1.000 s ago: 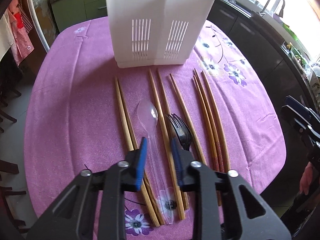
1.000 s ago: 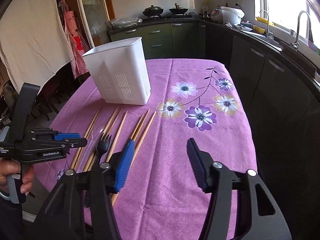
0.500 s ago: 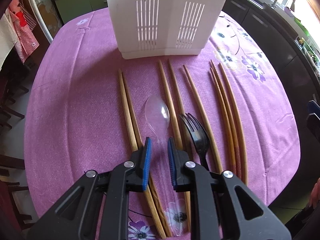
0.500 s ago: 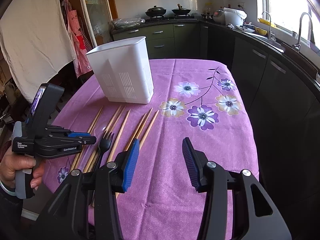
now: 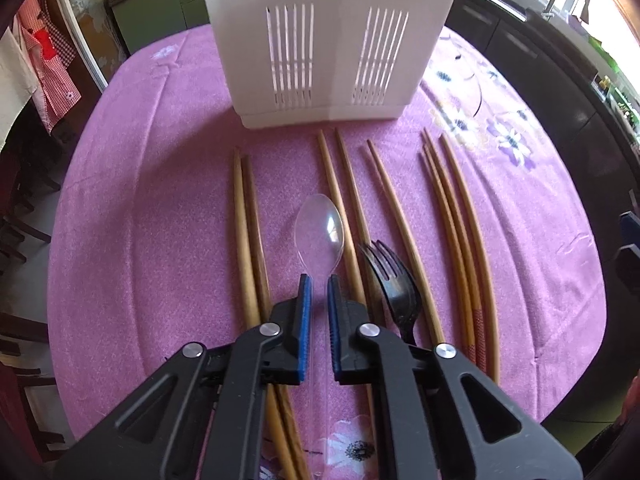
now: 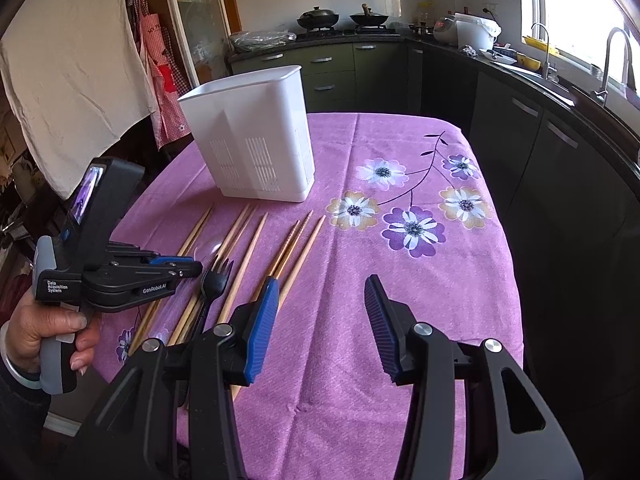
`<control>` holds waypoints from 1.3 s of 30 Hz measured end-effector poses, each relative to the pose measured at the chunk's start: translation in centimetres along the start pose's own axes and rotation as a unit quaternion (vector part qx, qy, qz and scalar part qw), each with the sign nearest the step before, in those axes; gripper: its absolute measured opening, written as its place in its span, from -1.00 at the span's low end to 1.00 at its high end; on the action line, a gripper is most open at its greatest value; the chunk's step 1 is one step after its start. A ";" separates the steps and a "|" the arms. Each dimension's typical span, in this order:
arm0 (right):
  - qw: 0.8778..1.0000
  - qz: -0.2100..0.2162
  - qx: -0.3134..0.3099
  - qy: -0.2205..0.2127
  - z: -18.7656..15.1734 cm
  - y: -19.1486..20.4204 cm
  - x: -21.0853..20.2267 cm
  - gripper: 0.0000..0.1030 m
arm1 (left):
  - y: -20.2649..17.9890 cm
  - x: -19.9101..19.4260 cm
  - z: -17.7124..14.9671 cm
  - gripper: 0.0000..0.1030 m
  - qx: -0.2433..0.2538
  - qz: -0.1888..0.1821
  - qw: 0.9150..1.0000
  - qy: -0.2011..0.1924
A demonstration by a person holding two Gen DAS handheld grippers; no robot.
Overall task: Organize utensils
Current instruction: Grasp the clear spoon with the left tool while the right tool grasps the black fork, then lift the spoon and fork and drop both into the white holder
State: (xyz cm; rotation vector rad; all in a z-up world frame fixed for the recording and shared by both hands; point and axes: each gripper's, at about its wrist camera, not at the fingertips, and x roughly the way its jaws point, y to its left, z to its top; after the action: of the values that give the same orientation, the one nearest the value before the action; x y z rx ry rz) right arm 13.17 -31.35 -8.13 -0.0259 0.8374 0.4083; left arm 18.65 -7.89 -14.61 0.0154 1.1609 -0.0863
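A clear plastic spoon (image 5: 320, 224) lies on the purple cloth between wooden chopsticks (image 5: 246, 240), its bowl pointing at the white slotted utensil holder (image 5: 332, 40). My left gripper (image 5: 318, 280) has its blue pads closed on the spoon's thin handle just behind the bowl. A black plastic fork (image 5: 394, 280) lies right beside it. In the right wrist view a hand holds the left gripper (image 6: 196, 268) low over the spoon (image 6: 208, 248) and the fork (image 6: 216, 280). My right gripper (image 6: 320, 308) hangs open over the cloth, right of the chopsticks (image 6: 296, 248), with nothing between its fingers.
The holder (image 6: 256, 144) stands at the table's far left. The flowered purple tablecloth (image 6: 420, 280) is bare to the right. More chopsticks (image 5: 460, 232) lie in groups right of the fork. Dark kitchen cabinets and a sink run along the right, and a chair stands off the left edge.
The left gripper's jaws have narrowed from a wide gap down onto the spoon's handle, and the gripper has crept toward the holder. The right gripper has stayed where it was, open.
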 end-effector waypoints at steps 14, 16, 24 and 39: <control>0.981 0.127 -0.039 0.142 0.4 6.8 6.7 -0.57 | 1.0 -9.3 -1.0 -0.84 0.008 -0.030 0.994 -0.103; 0.978 0.130 -0.042 0.157 0.4 7.6 7.6 -0.61 | 0.9 -9.8 -1.1 -0.84 0.011 -0.034 0.993 -0.109; 0.971 0.115 -0.052 0.201 0.5 9.8 10.6 -0.72 | 1.5 -10.1 -1.4 -0.84 0.014 -0.045 0.992 -0.115; 0.974 0.067 -0.054 0.207 0.5 12.2 14.1 -0.75 | 2.6 -10.3 -1.7 -0.84 0.012 -0.051 0.991 -0.127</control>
State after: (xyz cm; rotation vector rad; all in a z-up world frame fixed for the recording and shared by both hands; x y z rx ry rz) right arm 17.52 -15.22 -16.33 -0.1599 1.2329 0.5873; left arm 13.28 -4.56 -5.95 -0.0331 0.9057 -0.1883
